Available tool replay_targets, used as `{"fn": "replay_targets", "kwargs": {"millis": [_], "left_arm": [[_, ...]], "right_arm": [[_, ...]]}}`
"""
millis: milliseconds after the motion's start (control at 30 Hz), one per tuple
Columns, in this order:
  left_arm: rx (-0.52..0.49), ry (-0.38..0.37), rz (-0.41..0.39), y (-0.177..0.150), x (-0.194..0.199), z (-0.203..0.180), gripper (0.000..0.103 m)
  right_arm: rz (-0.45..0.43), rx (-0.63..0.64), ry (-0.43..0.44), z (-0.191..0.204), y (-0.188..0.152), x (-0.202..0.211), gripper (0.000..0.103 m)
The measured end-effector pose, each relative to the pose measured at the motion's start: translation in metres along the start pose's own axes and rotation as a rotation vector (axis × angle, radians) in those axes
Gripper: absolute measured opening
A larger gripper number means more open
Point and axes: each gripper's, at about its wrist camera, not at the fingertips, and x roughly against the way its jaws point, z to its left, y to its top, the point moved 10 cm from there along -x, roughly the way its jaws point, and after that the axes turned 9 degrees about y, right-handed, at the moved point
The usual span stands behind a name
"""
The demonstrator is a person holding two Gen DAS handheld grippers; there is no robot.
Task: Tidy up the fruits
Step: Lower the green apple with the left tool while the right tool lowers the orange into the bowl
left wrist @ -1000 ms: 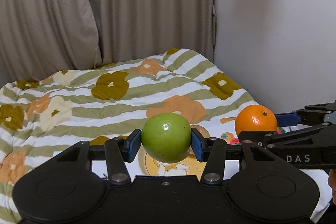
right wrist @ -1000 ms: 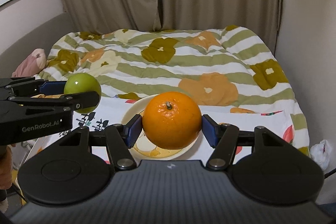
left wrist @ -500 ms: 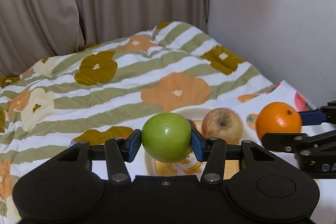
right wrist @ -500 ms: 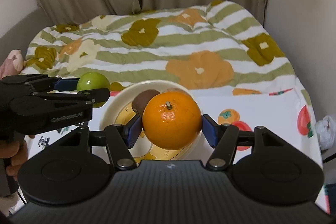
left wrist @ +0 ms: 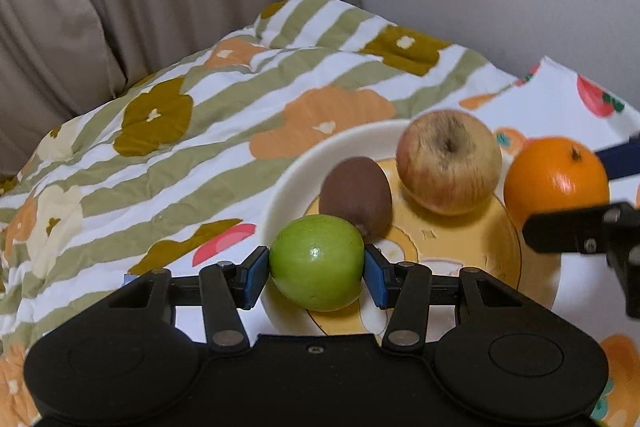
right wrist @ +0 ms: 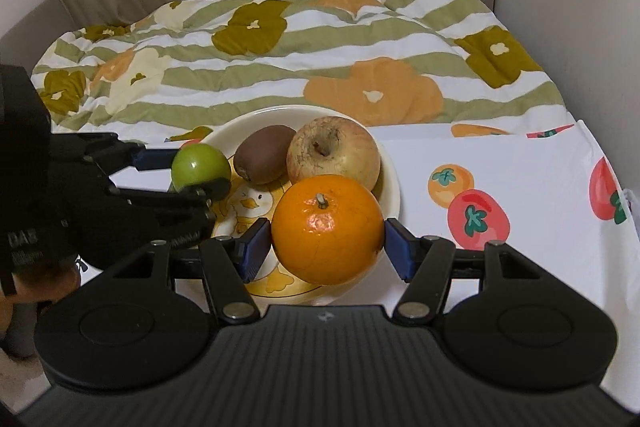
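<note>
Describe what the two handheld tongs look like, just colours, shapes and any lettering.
Both tongs are matte black plastic. Each has a broad body with two round raised discs, jointed link arms with silver rivets, and blue pads on the fingertips. The left tongs have a smooth body; the right tongs have a ribbed grey-black top. White "DAS" lettering marks the left one's side.

Both hand-held grippers (left, right) clamped, level.

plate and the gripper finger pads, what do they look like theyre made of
The plate looks like glazed ceramic, possibly melamine: a smooth cream rim with a soft sheen and a printed yellow duck picture in its well. The left gripper has blue pads that look like matte rubber or soft plastic, with no glare on them, pressed against the green apple.
</note>
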Motion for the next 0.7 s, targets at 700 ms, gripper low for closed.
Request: {"fn": "replay_targets", "kwargs": {"millis": [700], "left_arm": [[0.144,-0.005,-0.082,0.018,0.045,0.052,0.092]], "right_arm": [[0.020,0.101,0.065,0.027,-0.003,-0.021,0.077]]}}
